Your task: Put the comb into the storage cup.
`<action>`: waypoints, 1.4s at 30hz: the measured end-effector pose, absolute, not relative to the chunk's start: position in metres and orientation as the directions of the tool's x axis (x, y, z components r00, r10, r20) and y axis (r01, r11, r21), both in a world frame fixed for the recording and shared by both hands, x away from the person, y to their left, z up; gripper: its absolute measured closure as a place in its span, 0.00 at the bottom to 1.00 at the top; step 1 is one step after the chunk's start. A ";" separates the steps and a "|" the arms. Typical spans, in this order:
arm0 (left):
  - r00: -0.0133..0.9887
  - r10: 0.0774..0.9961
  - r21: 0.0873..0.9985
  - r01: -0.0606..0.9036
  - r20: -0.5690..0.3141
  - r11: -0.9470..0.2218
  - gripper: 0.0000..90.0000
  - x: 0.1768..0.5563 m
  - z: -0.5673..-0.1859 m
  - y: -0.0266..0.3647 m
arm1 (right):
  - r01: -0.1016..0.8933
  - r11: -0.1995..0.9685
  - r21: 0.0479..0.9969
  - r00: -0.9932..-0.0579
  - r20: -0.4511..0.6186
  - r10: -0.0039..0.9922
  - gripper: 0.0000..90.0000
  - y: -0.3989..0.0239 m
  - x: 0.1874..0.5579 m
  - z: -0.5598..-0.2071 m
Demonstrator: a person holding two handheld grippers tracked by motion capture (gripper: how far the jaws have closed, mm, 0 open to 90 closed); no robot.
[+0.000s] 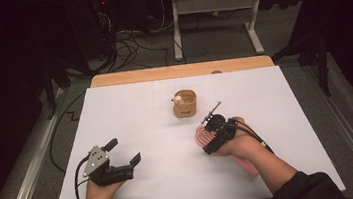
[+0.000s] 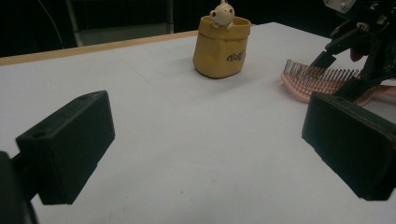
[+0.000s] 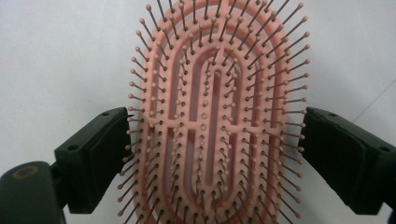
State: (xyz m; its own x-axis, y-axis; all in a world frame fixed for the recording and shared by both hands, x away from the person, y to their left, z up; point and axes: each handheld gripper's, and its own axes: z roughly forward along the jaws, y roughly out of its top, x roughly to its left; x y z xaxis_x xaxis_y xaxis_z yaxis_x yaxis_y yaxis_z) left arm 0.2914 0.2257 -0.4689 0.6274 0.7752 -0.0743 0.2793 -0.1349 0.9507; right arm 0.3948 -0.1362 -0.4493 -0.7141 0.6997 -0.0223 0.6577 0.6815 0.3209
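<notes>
A pink oval hairbrush (image 1: 200, 137) lies bristles-up on the white table sheet (image 1: 149, 183), right of centre. My right gripper (image 1: 211, 135) hangs over the brush head. In the right gripper view the brush (image 3: 215, 116) lies between the two black jaws of that gripper (image 3: 215, 135). Their pads reach the outer bristle tips but do not press on the pink frame. My left gripper (image 1: 122, 152) rests at the front left, open and holding nothing. From the left gripper view (image 2: 208, 126) the brush (image 2: 313, 79) and the right gripper (image 2: 355, 60) show at the far right.
A small tan cup (image 1: 185, 103) with a little cream figure (image 1: 178, 99) on its rim stands behind the brush, mid-table; the cup (image 2: 222, 46) stands upright. A wooden strip (image 1: 181, 70) edges the far side. Cables and desk legs lie on the floor beyond.
</notes>
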 end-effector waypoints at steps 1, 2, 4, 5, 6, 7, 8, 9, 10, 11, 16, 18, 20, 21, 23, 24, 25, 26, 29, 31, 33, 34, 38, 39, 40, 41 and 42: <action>0.627 0.776 0.951 0.279 -0.074 -0.135 0.04 0.291 -0.469 0.226 | 0.654 0.687 0.315 -0.719 -0.024 0.695 0.14 -0.135 0.396 -0.449; 0.627 0.776 0.950 0.279 -0.073 -0.137 0.04 0.291 -0.469 0.226 | 0.653 0.690 0.311 -0.721 -0.024 0.693 0.15 -0.135 0.396 -0.449; 0.627 0.776 0.950 0.280 -0.073 -0.136 0.04 0.291 -0.469 0.227 | 0.654 0.696 0.298 -0.723 -0.025 0.690 0.17 -0.134 0.398 -0.450; 0.627 0.776 0.950 0.280 -0.073 -0.136 0.04 0.291 -0.469 0.227 | 0.654 0.696 0.298 -0.723 -0.025 0.690 0.17 -0.134 0.398 -0.450; 0.626 0.776 0.950 0.279 -0.071 -0.138 0.04 0.291 -0.469 0.227 | 0.659 0.693 0.293 -0.720 -0.024 0.694 0.17 -0.133 0.398 -0.451; 0.626 0.776 0.950 0.279 -0.071 -0.138 0.04 0.291 -0.469 0.227 | 0.659 0.693 0.293 -0.720 -0.024 0.694 0.17 -0.133 0.398 -0.451; 0.625 0.777 0.950 0.279 -0.071 -0.138 0.04 0.291 -0.469 0.227 | 0.660 0.692 0.294 -0.719 -0.022 0.695 0.17 -0.133 0.398 -0.451; 0.624 0.778 0.951 0.279 -0.072 -0.136 0.04 0.291 -0.469 0.227 | 0.658 0.694 0.292 -0.721 -0.021 0.693 0.18 -0.133 0.398 -0.450; 0.624 0.778 0.950 0.280 -0.072 -0.137 0.04 0.291 -0.469 0.227 | 0.658 0.695 0.290 -0.722 -0.019 0.691 0.18 -0.134 0.399 -0.450; 0.623 0.779 0.950 0.279 -0.071 -0.137 0.04 0.291 -0.468 0.227 | 0.659 0.696 0.285 -0.722 -0.017 0.691 0.18 -0.134 0.399 -0.450; 0.622 0.780 0.950 0.280 -0.071 -0.137 0.04 0.291 -0.469 0.227 | 0.662 0.702 0.263 -0.722 -0.026 0.691 0.18 -0.131 0.398 -0.449; 0.622 0.780 0.951 0.279 -0.071 -0.136 0.04 0.291 -0.469 0.226 | 0.668 0.700 0.254 -0.718 -0.026 0.695 0.18 -0.130 0.399 -0.449; 0.622 0.780 0.950 0.280 -0.071 -0.136 0.04 0.291 -0.469 0.226 | 0.666 0.706 0.241 -0.722 -0.029 0.691 0.19 -0.129 0.400 -0.448; 0.622 0.780 0.950 0.280 -0.072 -0.136 0.04 0.291 -0.469 0.227 | 0.666 0.709 0.234 -0.724 -0.029 0.689 0.20 -0.129 0.400 -0.448; 0.623 0.779 0.950 0.279 -0.071 -0.137 0.04 0.291 -0.469 0.227 | 0.667 0.710 0.226 -0.724 -0.029 0.689 0.20 -0.128 0.400 -0.447; 0.623 0.779 0.950 0.279 -0.070 -0.138 0.04 0.291 -0.469 0.227 | 0.666 0.712 0.224 -0.725 -0.029 0.688 0.20 -0.128 0.401 -0.447; 0.623 0.779 0.950 0.279 -0.070 -0.137 0.04 0.291 -0.469 0.227 | 0.668 0.710 0.221 -0.724 -0.029 0.690 0.20 -0.128 0.401 -0.447; 0.623 0.779 0.950 0.279 -0.070 -0.138 0.04 0.291 -0.469 0.227 | 0.672 0.710 0.212 -0.722 -0.029 0.692 0.20 -0.127 0.401 -0.447; 0.624 0.779 0.951 0.277 -0.069 -0.138 0.04 0.291 -0.469 0.227 | 0.675 0.710 0.203 -0.720 -0.030 0.693 0.20 -0.126 0.402 -0.447; 0.623 0.779 0.951 0.277 -0.068 -0.138 0.04 0.291 -0.468 0.227 | 0.674 0.710 0.202 -0.721 -0.031 0.693 0.20 -0.126 0.402 -0.447; 0.624 0.779 0.951 0.277 -0.067 -0.140 0.04 0.291 -0.469 0.227 | 0.678 0.710 0.192 -0.719 -0.029 0.694 0.20 -0.126 0.402 -0.447; 0.624 0.779 0.951 0.277 -0.067 -0.140 0.04 0.291 -0.469 0.227 | 0.680 0.709 0.188 -0.717 -0.030 0.696 0.20 -0.125 0.402 -0.447; 0.623 0.779 0.951 0.276 -0.067 -0.139 0.04 0.291 -0.469 0.227 | 0.680 0.711 0.180 -0.719 -0.026 0.694 0.20 -0.125 0.404 -0.447; 0.622 0.780 0.951 0.276 -0.070 -0.135 0.04 0.291 -0.469 0.226 | 0.684 0.708 0.175 -0.716 -0.025 0.698 0.19 -0.124 0.404 -0.447; 0.622 0.780 0.951 0.276 -0.070 -0.135 0.04 0.291 -0.469 0.226 | 0.684 0.708 0.175 -0.716 -0.025 0.698 0.19 -0.124 0.404 -0.447; 0.622 0.780 0.952 0.276 -0.071 -0.134 0.04 0.291 -0.469 0.226 | 0.697 0.697 0.168 -0.704 -0.024 0.710 0.19 -0.123 0.403 -0.447; 0.623 0.779 0.952 0.276 -0.071 -0.134 0.04 0.291 -0.469 0.226 | 0.681 0.713 0.169 -0.720 -0.028 0.694 0.19 -0.124 0.404 -0.447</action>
